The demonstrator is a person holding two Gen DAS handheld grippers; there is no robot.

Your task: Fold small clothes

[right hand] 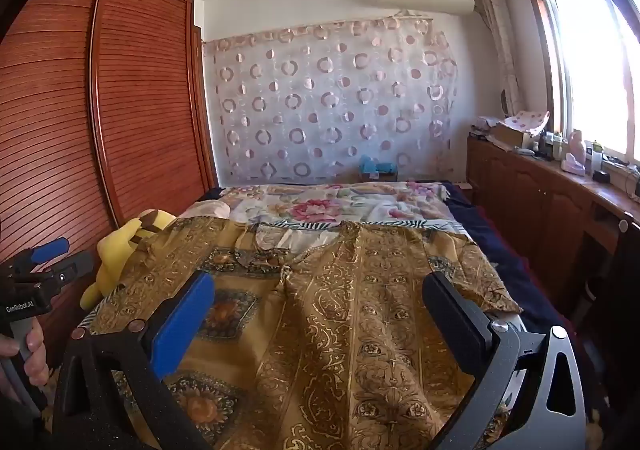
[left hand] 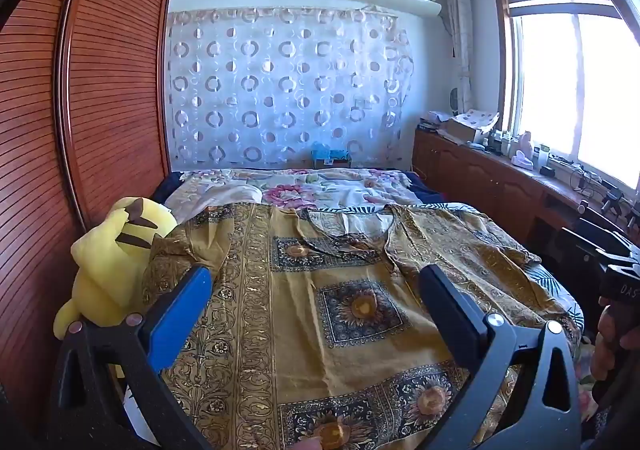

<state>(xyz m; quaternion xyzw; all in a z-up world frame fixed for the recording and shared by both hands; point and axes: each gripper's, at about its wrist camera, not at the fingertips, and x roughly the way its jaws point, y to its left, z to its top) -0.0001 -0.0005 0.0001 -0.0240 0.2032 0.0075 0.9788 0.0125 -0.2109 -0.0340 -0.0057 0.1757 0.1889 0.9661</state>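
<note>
Gold patterned garment (left hand: 320,310) lies flat on the bed, beneath both grippers' wide, empty jaws.

garment (left hand: 320,290) lies spread on bed (left hand: 560,290), plush toy (left hand: 116,258) at its left edge.

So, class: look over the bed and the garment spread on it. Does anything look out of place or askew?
A yellow plush toy sits at the bed's left edge against the wardrobe, and the golden patterned garment has its left sleeve bunched against the toy. Otherwise the garment lies fairly flat.
</note>
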